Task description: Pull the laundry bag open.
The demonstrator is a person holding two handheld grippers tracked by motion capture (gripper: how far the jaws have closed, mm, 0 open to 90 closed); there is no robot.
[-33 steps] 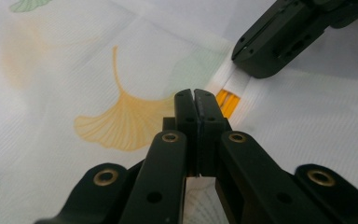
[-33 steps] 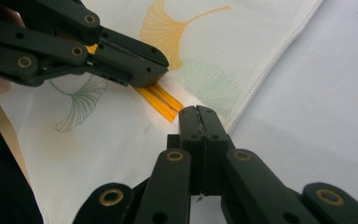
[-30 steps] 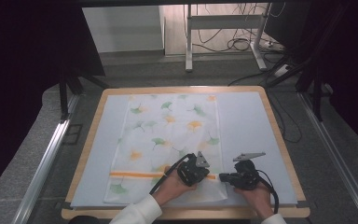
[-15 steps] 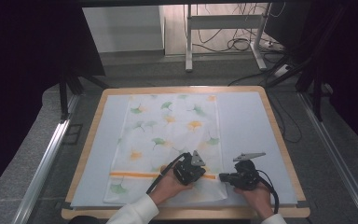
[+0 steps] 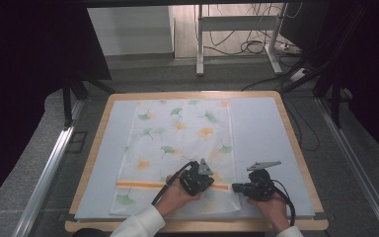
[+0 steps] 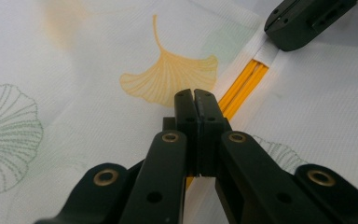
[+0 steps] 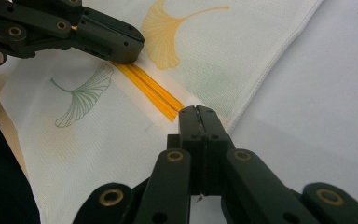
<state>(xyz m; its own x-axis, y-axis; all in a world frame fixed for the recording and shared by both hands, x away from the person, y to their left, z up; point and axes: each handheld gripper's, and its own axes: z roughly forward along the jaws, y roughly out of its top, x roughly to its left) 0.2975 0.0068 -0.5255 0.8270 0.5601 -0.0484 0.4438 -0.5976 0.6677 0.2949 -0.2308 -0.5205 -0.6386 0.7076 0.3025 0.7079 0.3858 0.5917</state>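
Cloth (image 5: pixel 177 148) on table (image 5: pixel 271 128), both claws at its near edge.

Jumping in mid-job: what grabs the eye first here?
A white cloth printed with ginkgo leaves lies flat on the pale table, an orange stripe running across its near end. Both grippers sit shut on that stripe: the left gripper mid-cloth, the right gripper at the cloth's right edge.

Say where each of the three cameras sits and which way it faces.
High view: above the person's side, facing forward and down on the table; hands, left tool, right tool show.
Left gripper view: on the left tool, along its shut jaws onto the cloth.
Right gripper view: on the right tool, jaws shut, at the cloth's edge.
All share the orange stripe.
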